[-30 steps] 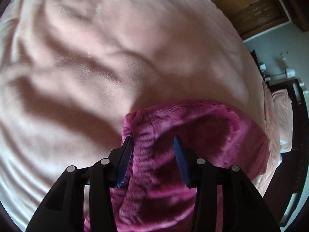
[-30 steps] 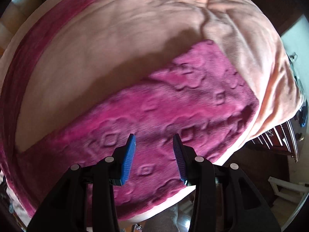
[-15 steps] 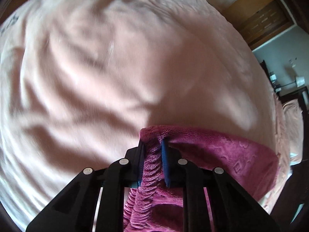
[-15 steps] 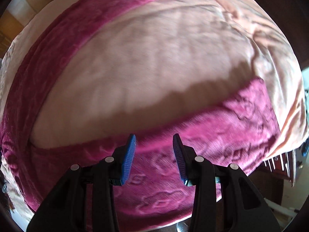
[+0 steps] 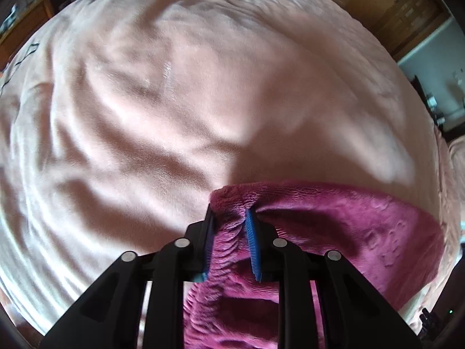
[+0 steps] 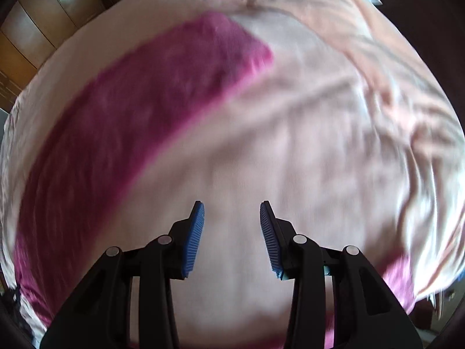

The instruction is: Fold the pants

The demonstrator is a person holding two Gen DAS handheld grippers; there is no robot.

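Note:
Magenta fleece pants (image 5: 348,232) lie on a pale pink bedspread (image 5: 174,101). My left gripper (image 5: 229,218) is shut on a bunched corner of the pants at its elastic edge. In the right wrist view one pant leg (image 6: 130,110) stretches across the upper left, and a small piece of the other part (image 6: 398,279) shows at lower right. My right gripper (image 6: 232,212) is open and empty over bare bedspread (image 6: 290,145) between the two parts. That view is motion-blurred.
Wooden wardrobe doors (image 6: 35,29) stand beyond the bed's far left. A wooden cabinet (image 5: 407,8) and a grey wall (image 5: 436,81) lie past the bed at upper right. The bed's edge falls off at lower right in the left wrist view.
My left gripper closed on the pants' edge and has lifted it a little. My right gripper, still open, swung away from the near leg to over bare bedspread.

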